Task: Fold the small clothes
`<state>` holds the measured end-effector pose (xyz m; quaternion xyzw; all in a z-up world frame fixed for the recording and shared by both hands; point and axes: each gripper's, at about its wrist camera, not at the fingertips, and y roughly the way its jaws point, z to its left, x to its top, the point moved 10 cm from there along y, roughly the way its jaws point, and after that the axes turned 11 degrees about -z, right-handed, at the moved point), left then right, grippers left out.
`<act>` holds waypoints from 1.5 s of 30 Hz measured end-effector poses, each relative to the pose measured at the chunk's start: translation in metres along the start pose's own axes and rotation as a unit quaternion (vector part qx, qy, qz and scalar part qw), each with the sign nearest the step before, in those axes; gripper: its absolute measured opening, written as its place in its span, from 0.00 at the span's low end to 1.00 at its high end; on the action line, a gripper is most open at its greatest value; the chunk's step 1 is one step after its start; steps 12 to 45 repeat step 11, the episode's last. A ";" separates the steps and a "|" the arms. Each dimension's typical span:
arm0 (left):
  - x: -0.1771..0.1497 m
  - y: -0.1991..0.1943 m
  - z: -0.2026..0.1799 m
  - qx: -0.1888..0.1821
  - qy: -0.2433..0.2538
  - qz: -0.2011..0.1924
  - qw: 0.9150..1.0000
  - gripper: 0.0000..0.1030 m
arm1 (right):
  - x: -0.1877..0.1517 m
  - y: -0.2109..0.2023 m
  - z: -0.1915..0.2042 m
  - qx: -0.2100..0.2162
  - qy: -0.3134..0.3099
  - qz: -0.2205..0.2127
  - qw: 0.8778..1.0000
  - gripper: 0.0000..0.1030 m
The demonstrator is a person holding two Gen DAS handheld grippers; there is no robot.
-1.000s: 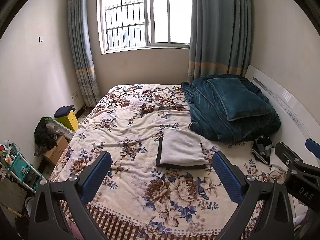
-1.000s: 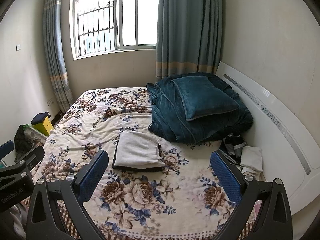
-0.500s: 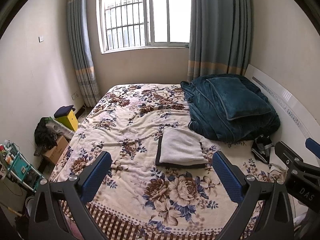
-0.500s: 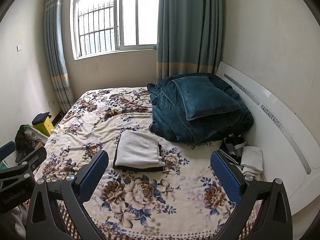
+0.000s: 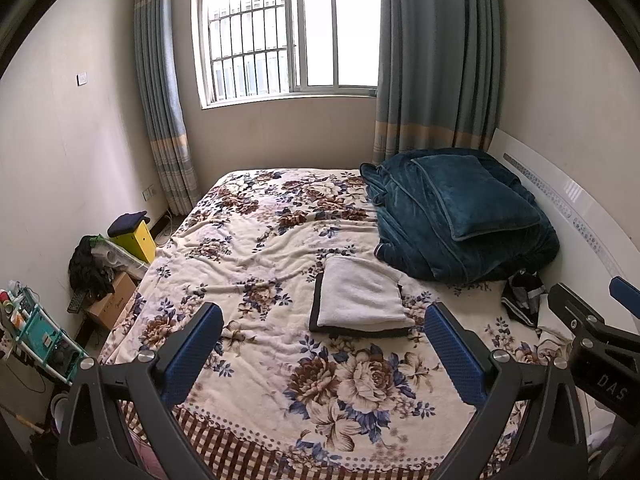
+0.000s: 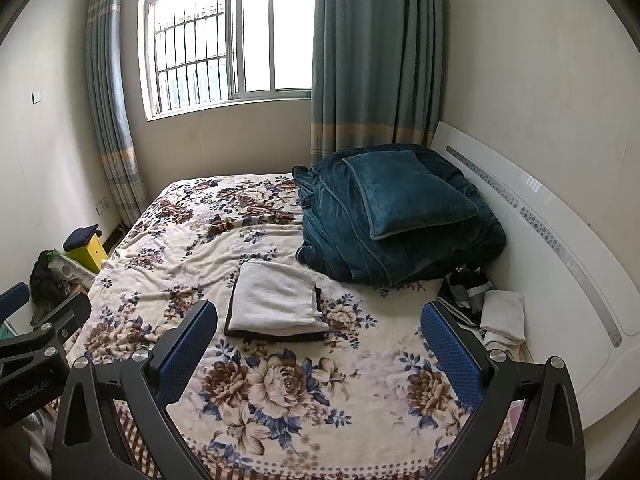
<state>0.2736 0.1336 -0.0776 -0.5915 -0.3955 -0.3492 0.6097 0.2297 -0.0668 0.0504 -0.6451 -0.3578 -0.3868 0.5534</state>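
A folded white garment lies on top of a folded black one in the middle of the floral bedspread; the stack also shows in the right wrist view. My left gripper is open and empty, held above the bed's near edge, short of the stack. My right gripper is open and empty, beside the left one. A small pile of unfolded clothes, black and white, lies by the headboard at the right.
A teal blanket with a pillow is heaped at the far right of the bed. A white headboard runs along the right wall. A yellow box, a cardboard box and a shelf stand on the floor at left.
Both grippers have drifted slightly; the view is almost the same. The clothes have not moved.
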 end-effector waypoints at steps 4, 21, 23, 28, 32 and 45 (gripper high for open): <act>0.000 0.000 -0.001 -0.001 0.000 0.001 1.000 1.00 | -0.001 -0.002 0.001 -0.001 0.001 0.000 1.000 1.00; 0.005 -0.001 -0.003 -0.001 0.006 -0.008 1.000 1.00 | -0.002 -0.003 0.004 -0.002 0.003 -0.001 1.000 1.00; 0.005 -0.001 -0.003 -0.001 0.006 -0.008 1.000 1.00 | -0.002 -0.003 0.004 -0.002 0.003 -0.001 1.000 1.00; 0.005 -0.001 -0.003 -0.001 0.006 -0.008 1.000 1.00 | -0.002 -0.003 0.004 -0.002 0.003 -0.001 1.000 1.00; 0.005 -0.001 -0.003 -0.001 0.006 -0.008 1.000 1.00 | -0.002 -0.003 0.004 -0.002 0.003 -0.001 1.000 1.00; 0.005 -0.001 -0.003 -0.001 0.006 -0.008 1.000 1.00 | -0.002 -0.003 0.004 -0.002 0.003 -0.001 1.000 1.00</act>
